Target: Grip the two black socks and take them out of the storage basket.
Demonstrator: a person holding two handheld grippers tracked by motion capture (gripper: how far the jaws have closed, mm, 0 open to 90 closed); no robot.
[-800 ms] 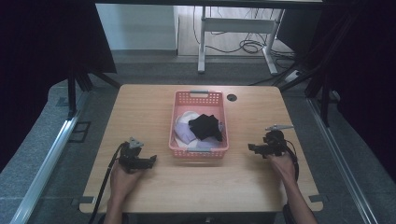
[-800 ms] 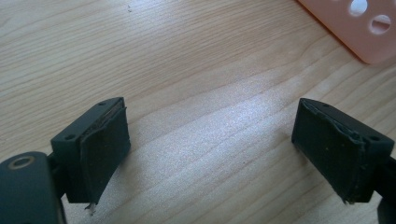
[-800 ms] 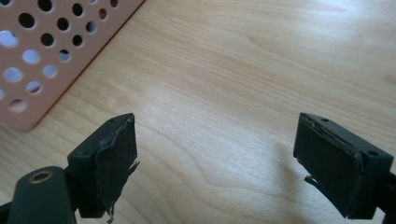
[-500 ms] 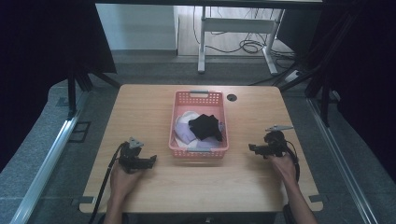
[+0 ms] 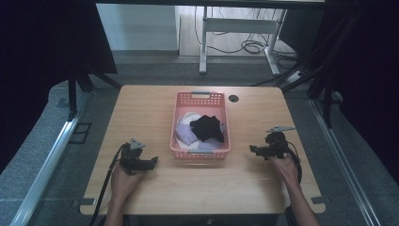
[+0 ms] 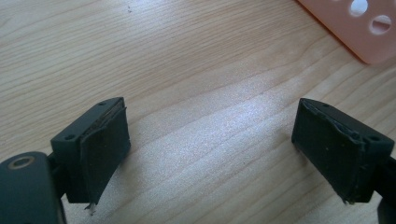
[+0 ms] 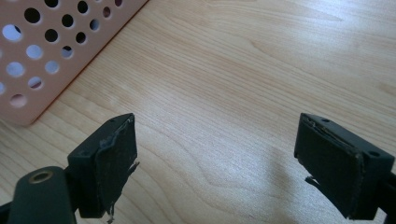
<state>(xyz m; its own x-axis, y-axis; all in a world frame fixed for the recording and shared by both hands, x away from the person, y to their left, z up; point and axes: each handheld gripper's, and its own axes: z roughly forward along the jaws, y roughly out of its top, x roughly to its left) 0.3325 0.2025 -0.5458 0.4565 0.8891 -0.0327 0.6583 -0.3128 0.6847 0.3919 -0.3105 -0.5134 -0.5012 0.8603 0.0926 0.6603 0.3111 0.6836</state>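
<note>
A pink perforated basket (image 5: pixel 180 100) stands in the middle of the wooden table (image 5: pixel 141 108). Inside it lie a black cloth (image 5: pixel 206 127) and pale lilac and white cloths (image 5: pixel 184 133). My left gripper (image 5: pixel 151 163) rests low over the table left of the basket, held in a hand; its jaws stand wide apart with nothing between them (image 6: pixel 210 140). My right gripper (image 5: pixel 253 150) rests right of the basket, also open and empty (image 7: pixel 215 154). A basket corner (image 6: pixel 359 28) shows in the left gripper view, and the basket wall (image 7: pixel 46 51) in the right gripper view.
A round cable hole (image 5: pixel 233 98) sits in the table behind the basket. A white desk frame (image 5: pixel 235 28) and cables (image 5: pixel 249 47) lie on the floor beyond the table. Dark curtains hang at both sides. Bare wood lies under both grippers.
</note>
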